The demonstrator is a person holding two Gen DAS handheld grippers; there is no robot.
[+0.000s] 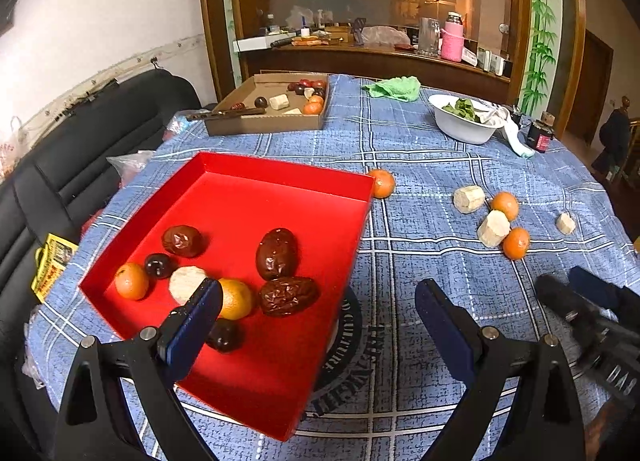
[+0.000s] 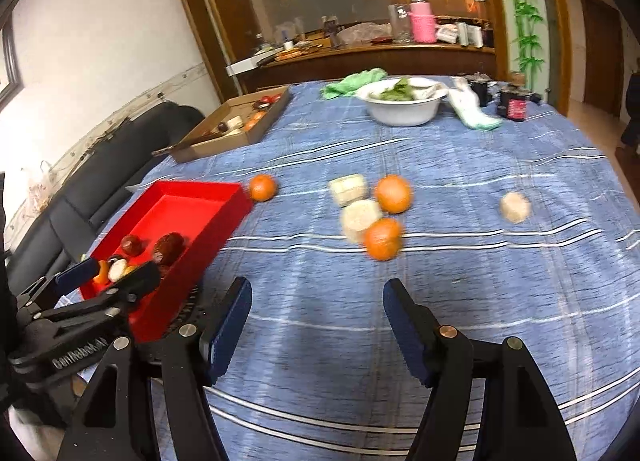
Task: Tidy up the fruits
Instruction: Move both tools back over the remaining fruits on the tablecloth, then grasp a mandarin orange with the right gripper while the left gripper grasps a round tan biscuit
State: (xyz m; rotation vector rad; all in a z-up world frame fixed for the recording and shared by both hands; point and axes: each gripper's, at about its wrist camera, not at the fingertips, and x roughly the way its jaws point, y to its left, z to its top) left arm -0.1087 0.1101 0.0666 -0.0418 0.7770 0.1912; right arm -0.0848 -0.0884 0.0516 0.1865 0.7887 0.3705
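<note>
A red tray (image 1: 280, 177) lies on the blue checked tablecloth and holds dark red dates (image 1: 277, 253), small oranges (image 1: 131, 281), a dark cherry (image 1: 159, 265) and a pale cut chunk (image 1: 185, 281). My left gripper (image 1: 319, 293) is open and empty over the tray's near right edge. On the cloth to the right lie loose oranges (image 2: 393, 193) and pale chunks (image 2: 349, 189). One orange (image 2: 263, 187) sits by the tray's far corner. My right gripper (image 2: 317, 293) is open and empty above bare cloth, short of them. The red tray (image 2: 224, 217) shows at left in the right wrist view.
A cardboard box (image 1: 264, 125) with more fruit stands at the back left. A white bowl (image 1: 460, 129) with greens, a green cloth (image 1: 396, 88) and a dark jar (image 1: 540, 137) stand at the back right. A black sofa (image 1: 100, 133) runs along the table's left edge.
</note>
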